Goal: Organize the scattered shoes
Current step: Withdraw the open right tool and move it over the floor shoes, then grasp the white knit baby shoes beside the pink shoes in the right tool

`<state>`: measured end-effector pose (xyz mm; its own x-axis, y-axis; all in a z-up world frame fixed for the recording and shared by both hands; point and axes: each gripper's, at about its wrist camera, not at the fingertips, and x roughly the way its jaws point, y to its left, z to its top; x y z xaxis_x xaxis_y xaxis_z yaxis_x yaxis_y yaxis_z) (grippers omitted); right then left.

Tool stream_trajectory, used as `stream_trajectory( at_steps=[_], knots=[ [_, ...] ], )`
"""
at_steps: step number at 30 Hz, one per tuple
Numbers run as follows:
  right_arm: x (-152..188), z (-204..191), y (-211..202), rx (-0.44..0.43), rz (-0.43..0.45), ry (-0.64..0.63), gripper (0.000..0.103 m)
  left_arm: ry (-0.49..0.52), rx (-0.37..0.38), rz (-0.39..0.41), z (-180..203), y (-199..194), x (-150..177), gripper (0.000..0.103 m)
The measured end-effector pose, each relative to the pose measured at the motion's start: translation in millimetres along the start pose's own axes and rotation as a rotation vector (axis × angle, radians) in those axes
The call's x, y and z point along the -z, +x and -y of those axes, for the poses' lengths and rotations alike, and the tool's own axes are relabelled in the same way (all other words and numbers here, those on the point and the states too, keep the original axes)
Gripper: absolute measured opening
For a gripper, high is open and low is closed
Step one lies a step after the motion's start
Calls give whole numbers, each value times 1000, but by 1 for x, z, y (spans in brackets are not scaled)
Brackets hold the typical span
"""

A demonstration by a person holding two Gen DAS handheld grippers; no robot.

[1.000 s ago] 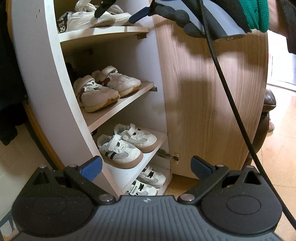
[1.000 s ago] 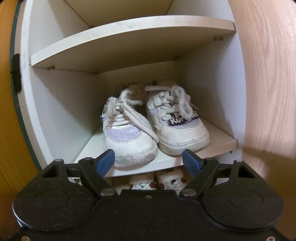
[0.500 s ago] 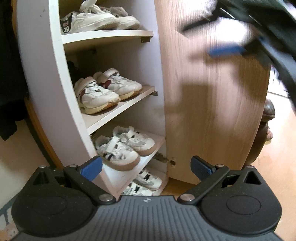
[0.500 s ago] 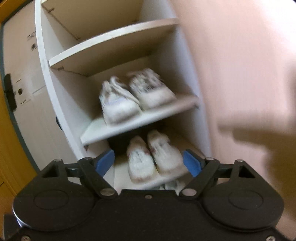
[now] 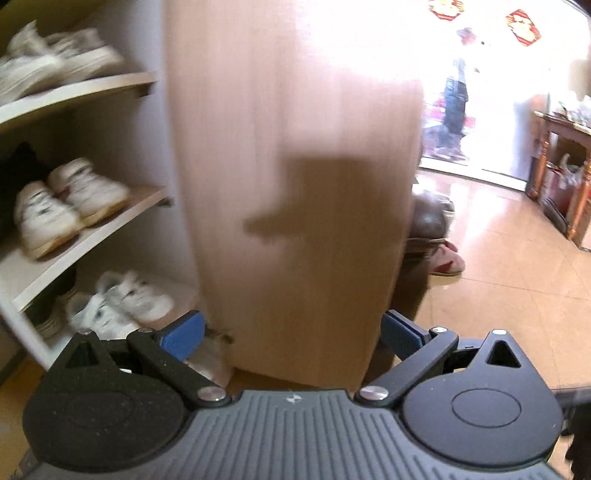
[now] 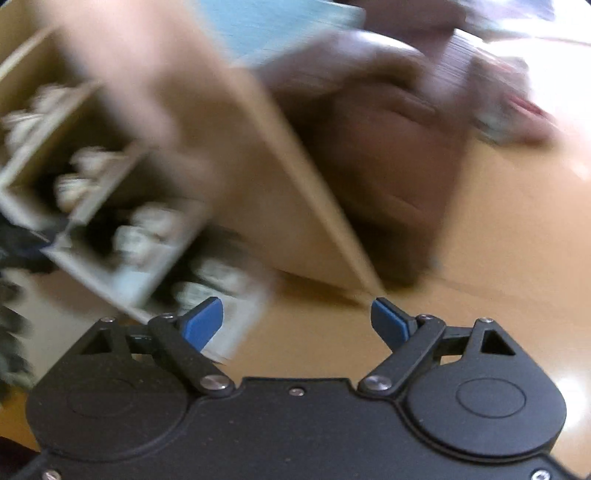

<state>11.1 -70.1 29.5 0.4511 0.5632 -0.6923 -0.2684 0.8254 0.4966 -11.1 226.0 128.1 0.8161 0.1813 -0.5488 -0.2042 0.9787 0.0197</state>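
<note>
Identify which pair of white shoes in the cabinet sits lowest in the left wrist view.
The pair just above the left gripper, under the pair on the middle shelf.

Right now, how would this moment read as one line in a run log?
left tool: open, empty | right tool: open, empty | shoes: paired on shelves | cabinet door: open | views: blurred

A tall light-wood cabinet door (image 5: 295,184) fills the middle of the left wrist view, with white cabinet shelves (image 5: 77,90) at the left edge. To the right spreads a glossy tan tiled floor (image 5: 498,280), washed by strong daylight from a bright doorway (image 5: 476,85) at the upper right, where red paper decorations (image 5: 522,22) hang. A carved dark wooden side table (image 5: 554,147) stands at the far right edge.
</note>
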Motion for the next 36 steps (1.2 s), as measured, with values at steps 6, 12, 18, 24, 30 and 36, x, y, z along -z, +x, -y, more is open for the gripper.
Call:
stream_trajectory(
  at_steps=[6, 12, 18, 24, 30, 36],
  knots=[
    [84, 88, 0, 184, -119, 163, 89, 46, 88, -11, 46, 18, -10, 102],
    [165, 127, 6, 342, -306, 174, 86, 82, 158, -13, 83, 31, -18, 102],
    [212, 153, 0, 435, -391, 237, 85, 128, 218, -31, 120, 47, -19, 102],
    [230, 182, 4, 487, -419, 314, 85, 154, 209, -45, 132, 52, -14, 102],
    [235, 197, 27, 487, -455, 374, 85, 166, 163, -65, 128, 54, -11, 102],
    [250, 208, 37, 482, -459, 486, 79, 211, 139, -92, 131, 58, -3, 102]
  ],
)
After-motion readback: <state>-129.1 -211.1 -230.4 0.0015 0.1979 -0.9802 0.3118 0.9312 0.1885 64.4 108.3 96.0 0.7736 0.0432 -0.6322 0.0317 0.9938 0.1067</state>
